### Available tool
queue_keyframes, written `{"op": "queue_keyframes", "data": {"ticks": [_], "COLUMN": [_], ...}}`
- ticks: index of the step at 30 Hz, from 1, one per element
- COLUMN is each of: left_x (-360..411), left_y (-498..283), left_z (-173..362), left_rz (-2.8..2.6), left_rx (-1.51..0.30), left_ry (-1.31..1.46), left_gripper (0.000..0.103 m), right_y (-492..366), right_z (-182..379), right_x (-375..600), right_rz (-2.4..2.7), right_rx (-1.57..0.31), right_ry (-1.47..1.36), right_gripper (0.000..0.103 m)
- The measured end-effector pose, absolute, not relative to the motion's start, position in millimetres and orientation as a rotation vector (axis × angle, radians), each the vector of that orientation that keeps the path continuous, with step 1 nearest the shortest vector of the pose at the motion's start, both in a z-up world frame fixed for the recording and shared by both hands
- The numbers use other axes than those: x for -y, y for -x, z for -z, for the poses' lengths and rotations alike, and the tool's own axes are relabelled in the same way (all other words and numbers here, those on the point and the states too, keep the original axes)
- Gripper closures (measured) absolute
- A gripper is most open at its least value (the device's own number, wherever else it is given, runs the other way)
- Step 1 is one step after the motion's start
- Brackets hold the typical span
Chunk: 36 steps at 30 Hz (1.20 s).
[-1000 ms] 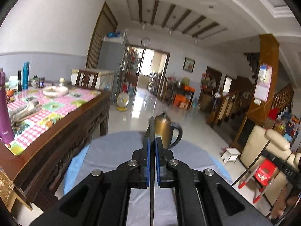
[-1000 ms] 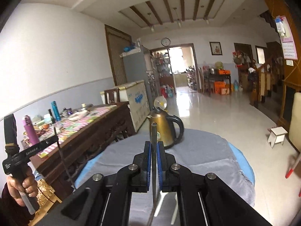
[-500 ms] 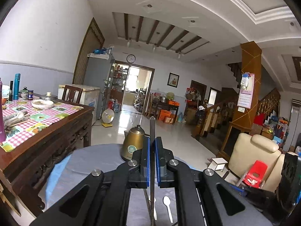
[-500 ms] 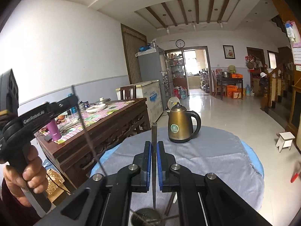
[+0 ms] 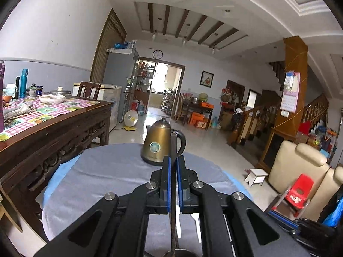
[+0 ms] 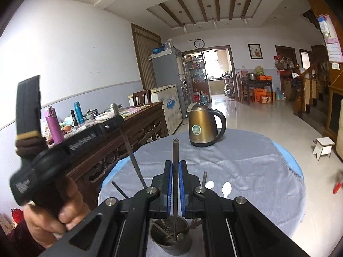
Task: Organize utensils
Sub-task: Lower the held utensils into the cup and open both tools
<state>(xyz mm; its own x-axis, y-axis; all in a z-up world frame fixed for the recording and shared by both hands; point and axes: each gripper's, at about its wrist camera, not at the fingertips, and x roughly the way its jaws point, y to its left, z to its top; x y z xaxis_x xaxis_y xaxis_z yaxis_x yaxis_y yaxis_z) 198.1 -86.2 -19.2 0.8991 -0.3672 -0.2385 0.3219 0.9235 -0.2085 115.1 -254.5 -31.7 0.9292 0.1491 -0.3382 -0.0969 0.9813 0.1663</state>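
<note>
Right gripper [image 6: 175,184] clamping a thin metal chopstick [image 6: 175,171] upright, tip dipping into the steel holder [image 6: 171,241] on the table [image 6: 246,162]. Left gripper [image 5: 173,184] pinching another chopstick [image 5: 173,160]; holder rim barely peeking in here. Showing only in the right view: hand [image 6: 53,216], two white spoons [image 6: 226,189].

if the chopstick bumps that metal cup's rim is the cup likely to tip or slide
The metal cup looks squat with a wide mouth, so tipping seems unlikely. It stands on the grey cloth, which probably resists sliding. It may be light, so a firm knock could shift it.
</note>
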Motion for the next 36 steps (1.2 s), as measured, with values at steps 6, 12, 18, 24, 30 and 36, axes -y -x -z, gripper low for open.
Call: {"op": "queue_keyframes", "data": {"ticks": [6,12,18,24,30,36], "left_x": [95,102,100,101,103,104], "left_y": [-199,-199,-202,-203,-203,-205], "left_z": [36,46,55,58,61,65], "left_rz": [0.330,0.300,0.290,0.288,0.290,0.293], "left_rx": [-0.312,-0.343,-0.374,-0.392,-0.403,-0.422], "left_ry": [0.130,0.088,0.089,0.094,0.093,0.087], "left_gripper": [0.098,0.098,0.098,0.098,0.098,0.098], "right_y": [-113,-107,-108,-110,-110,-108], "right_z": [44,50,56,62,67,72], "right_x": [253,250,247,247,247,246], "right_rz": [-0.119,-0.116,-0.110,-0.105,-0.102,-0.107], "right_rx": [-0.377,-0.390,-0.399,-0.407,-0.413,-0.426], "right_ry": [-0.166,-0.180,-0.180,-0.184,-0.186,-0.192], "right_gripper": [0.096,0.096,0.096,0.096,0.096,0.096]}}
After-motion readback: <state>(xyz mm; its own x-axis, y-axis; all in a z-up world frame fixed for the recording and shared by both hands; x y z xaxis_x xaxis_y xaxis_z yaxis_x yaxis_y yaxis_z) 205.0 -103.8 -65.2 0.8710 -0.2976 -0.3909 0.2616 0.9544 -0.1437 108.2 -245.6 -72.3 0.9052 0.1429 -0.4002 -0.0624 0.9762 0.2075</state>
